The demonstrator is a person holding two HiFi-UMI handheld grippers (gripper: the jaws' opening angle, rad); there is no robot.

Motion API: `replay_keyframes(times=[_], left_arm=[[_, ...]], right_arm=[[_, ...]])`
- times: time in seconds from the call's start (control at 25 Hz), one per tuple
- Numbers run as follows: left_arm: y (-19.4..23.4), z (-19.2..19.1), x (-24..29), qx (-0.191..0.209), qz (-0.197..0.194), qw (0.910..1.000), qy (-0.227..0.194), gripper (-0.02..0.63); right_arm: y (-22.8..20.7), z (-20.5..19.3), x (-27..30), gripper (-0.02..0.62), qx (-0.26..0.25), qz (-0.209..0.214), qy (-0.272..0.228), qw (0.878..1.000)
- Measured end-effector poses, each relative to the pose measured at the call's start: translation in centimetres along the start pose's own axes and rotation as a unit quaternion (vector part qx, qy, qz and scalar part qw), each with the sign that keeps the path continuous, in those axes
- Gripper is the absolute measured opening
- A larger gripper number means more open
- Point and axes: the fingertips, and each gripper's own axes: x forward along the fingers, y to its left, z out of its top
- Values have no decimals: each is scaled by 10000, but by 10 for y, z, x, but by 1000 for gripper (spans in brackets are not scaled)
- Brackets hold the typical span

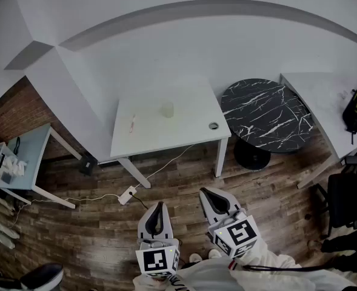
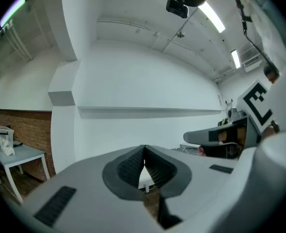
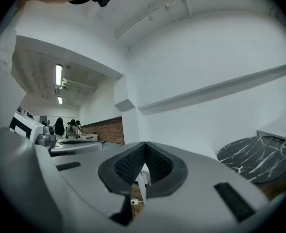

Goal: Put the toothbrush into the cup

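From the head view, the white table (image 1: 166, 139) stands across the wooden floor (image 1: 93, 235), and the cup (image 1: 167, 109) sits upright near its far edge. Left of the cup and apart from it lies a thin reddish thing, the toothbrush (image 1: 131, 124), flat on the tabletop, too small to make out in detail. The black marble table (image 1: 267, 115) stands just right of the white one. Both grippers hang low and near the person, well apart from the table: left gripper (image 1: 160, 206), right gripper (image 1: 205, 193).

Over to the left gripper view: the left gripper (image 2: 144, 148) has its ribbed pads meeting at the tips, with nothing between them.

Right gripper view: the right gripper (image 3: 143, 144) is pinched together as well and empty, the marble table (image 3: 259, 158) off to its right.
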Motion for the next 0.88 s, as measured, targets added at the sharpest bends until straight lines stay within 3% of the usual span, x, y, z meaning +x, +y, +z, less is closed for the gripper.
replay_keyframes(times=[0.88], left_arm=[[-12,-16,22,-48,114,9996,248,11]], right_arm=[[-28,-4,8,5,234,190,-18,9995]])
